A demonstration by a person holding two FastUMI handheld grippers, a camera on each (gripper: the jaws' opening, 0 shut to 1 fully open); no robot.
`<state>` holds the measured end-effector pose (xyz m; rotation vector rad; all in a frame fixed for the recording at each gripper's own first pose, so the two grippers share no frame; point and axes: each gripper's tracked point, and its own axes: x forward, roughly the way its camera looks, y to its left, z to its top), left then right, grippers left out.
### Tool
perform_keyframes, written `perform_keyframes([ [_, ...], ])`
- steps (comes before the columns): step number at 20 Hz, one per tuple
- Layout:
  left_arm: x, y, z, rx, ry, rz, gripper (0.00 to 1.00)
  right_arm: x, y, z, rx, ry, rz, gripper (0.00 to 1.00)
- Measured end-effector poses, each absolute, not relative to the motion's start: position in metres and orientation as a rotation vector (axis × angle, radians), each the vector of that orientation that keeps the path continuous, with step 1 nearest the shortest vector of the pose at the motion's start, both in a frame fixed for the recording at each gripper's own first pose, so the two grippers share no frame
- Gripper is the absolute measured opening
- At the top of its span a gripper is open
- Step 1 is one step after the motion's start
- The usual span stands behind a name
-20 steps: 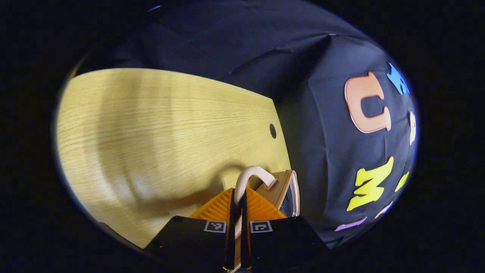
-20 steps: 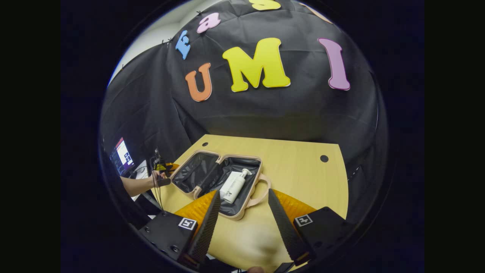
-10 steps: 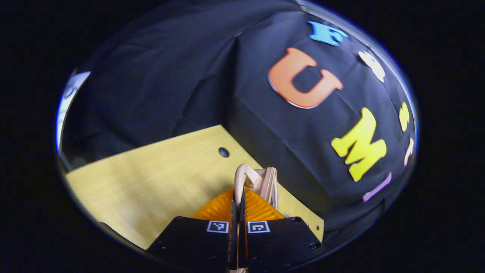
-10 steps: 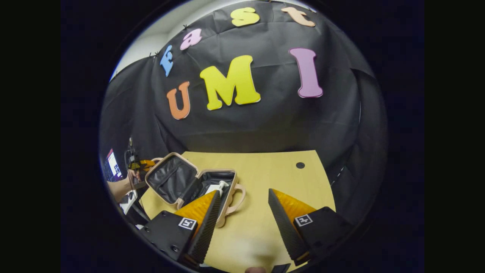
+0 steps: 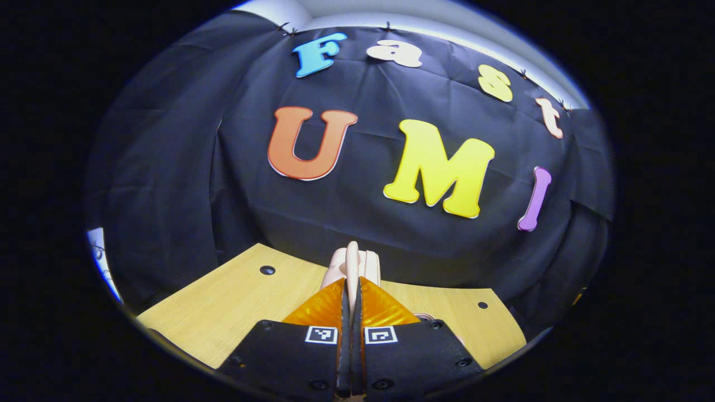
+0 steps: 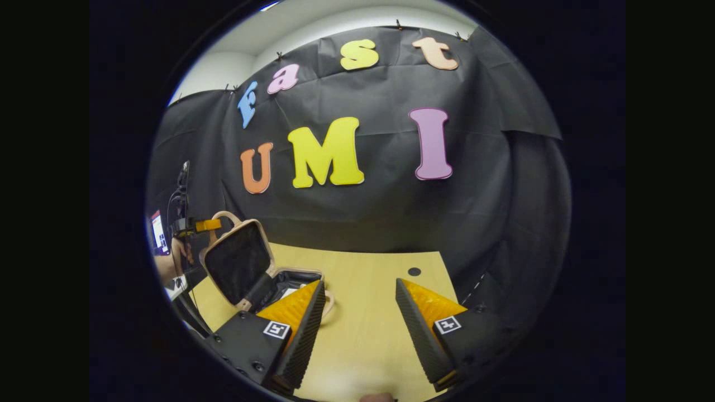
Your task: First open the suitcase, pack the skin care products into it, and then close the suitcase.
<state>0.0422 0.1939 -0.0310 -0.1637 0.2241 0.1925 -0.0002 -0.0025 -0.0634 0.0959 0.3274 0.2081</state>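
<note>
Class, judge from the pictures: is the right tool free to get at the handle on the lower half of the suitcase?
Probably yes. The right tool is open above the bare table, and the lower handle lies just beside its finger, with nothing between. The raised lid, held by the left tool, stands farther off.

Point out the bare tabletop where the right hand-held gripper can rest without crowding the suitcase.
Bare wooden table runs from the suitcase across to the round hole near the far right edge, and forward between the right hand-held gripper fingers. The left side is crowded: the raised lid and the left hand-held gripper on its handle.
</note>
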Motion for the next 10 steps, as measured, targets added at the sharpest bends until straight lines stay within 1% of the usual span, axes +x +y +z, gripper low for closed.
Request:
perform_keyframes([
  [6,0.052,0.118,-0.038,-0.089,0.178,0.219,0.04,-0.009,-0.025,-0.048,0.005,0.248,0.152,0.76],
  [7,0.055,0.102,-0.044,-0.070,0.179,0.204,0.04,-0.009,-0.030,-0.044,0.004,0.235,0.140,0.74],
  [8,0.058,0.085,-0.048,-0.050,0.183,0.184,0.04,-0.009,-0.035,-0.041,0.006,0.229,0.129,0.77],
  [10,0.063,0.052,-0.064,-0.024,0.205,0.145,0.04,-0.010,-0.047,-0.042,0.002,0.229,0.105,0.77],
])
